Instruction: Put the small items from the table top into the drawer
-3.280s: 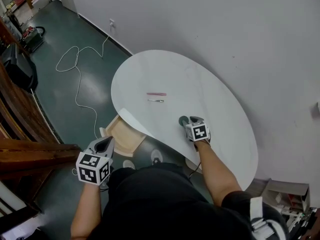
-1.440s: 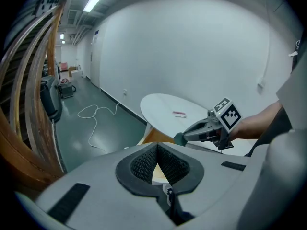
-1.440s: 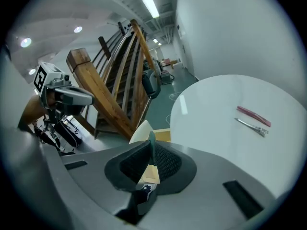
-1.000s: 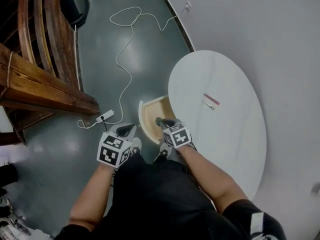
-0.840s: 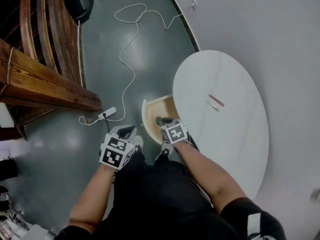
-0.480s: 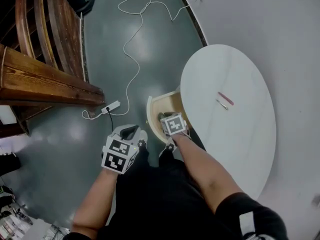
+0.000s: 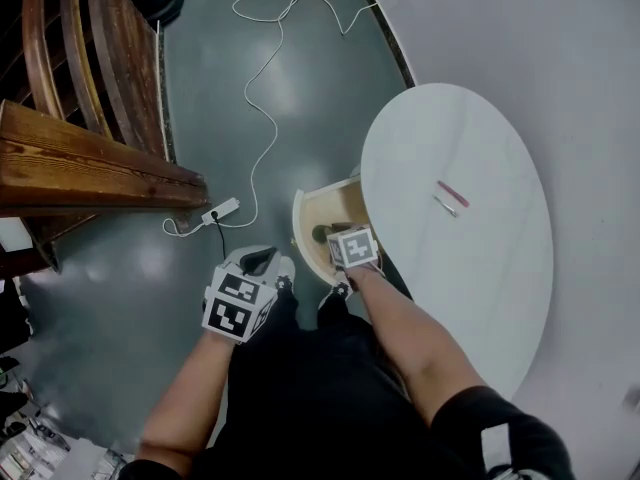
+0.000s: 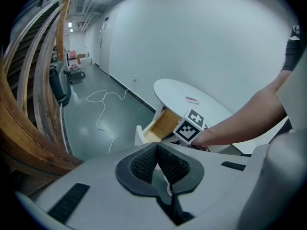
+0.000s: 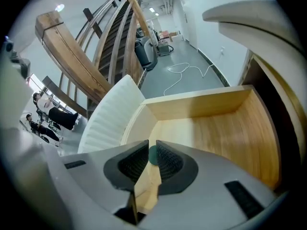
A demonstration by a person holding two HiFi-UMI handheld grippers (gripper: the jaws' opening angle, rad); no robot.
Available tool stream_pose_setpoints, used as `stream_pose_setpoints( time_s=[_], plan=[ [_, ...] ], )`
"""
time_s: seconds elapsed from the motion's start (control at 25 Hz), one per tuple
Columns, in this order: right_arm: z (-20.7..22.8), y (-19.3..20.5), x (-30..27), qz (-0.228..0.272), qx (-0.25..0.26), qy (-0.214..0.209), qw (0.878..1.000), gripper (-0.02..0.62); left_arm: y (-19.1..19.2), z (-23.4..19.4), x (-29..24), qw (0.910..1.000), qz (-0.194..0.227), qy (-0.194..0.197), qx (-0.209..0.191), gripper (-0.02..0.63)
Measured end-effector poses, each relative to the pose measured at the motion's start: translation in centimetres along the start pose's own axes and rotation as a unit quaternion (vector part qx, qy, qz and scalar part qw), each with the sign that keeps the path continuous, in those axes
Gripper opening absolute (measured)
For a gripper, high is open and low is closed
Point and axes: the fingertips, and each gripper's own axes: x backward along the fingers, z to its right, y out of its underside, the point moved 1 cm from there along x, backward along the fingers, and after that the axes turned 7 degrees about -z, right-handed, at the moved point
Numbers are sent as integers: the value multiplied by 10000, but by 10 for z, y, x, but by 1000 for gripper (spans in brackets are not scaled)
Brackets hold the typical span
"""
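We hold the right gripper [image 9: 152,150] steeply nose-down inside the open drawer [image 9: 216,128], because that is where the small things belong. A dark green disc [image 9: 153,155] sits between its pads, pinched at the very tips. The jaws stand only narrowly apart, no wider than the disc, and have just been opening. We judge the release is beginning, though the disc has not dropped and both pads seem to touch it. Holding low over the drawer's wooden bottom makes sense: a short fall keeps the disc from bouncing or rolling out.

The left gripper [image 8: 157,147] hangs beside the drawer front, over the floor [image 7: 200,168]. Its jaws are closed on nothing, and it stays out of the way since this step needs one hand only.

Two items wait on the table [image 7: 470,278], well apart from the drawer: a pink stick [image 7: 452,193] and, just beside it, a grey pin [image 7: 446,206]. Once the disc lands, we must lift out and reach across for those.
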Motion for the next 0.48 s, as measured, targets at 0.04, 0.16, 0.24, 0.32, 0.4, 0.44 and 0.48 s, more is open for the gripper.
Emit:
stream_pose_setpoints(
  time_s=[0.04,0.16,0.24,0.32,0.4,0.44,0.48],
  plan=[
    [-3,-2,4,47,57,-9,10000,35,-1,0,-1,10000,-15,3,-14,14],
    [-16,-9,19,195,236,-83,9995,35,-8,2,-3,9999,29,102,-33,14],
    [-28,-16,33,385,372,-240,9983,28,-16,2,0,9998,145,154,-41,14],
    [-38,-19,50,543,511,-392,9965,20,-25,4,3,9995,274,156,-96,14],
    [-45,-20,71,682,590,-497,9947,14,-31,7,5,9991,352,143,-180,14],
    [-48,-19,82,755,559,-556,9940,11,-33,8,6,9989,388,135,-219,14],
    [-51,-19,94,849,491,-621,9932,11,-36,10,8,9986,438,130,-256,14]
  ],
)
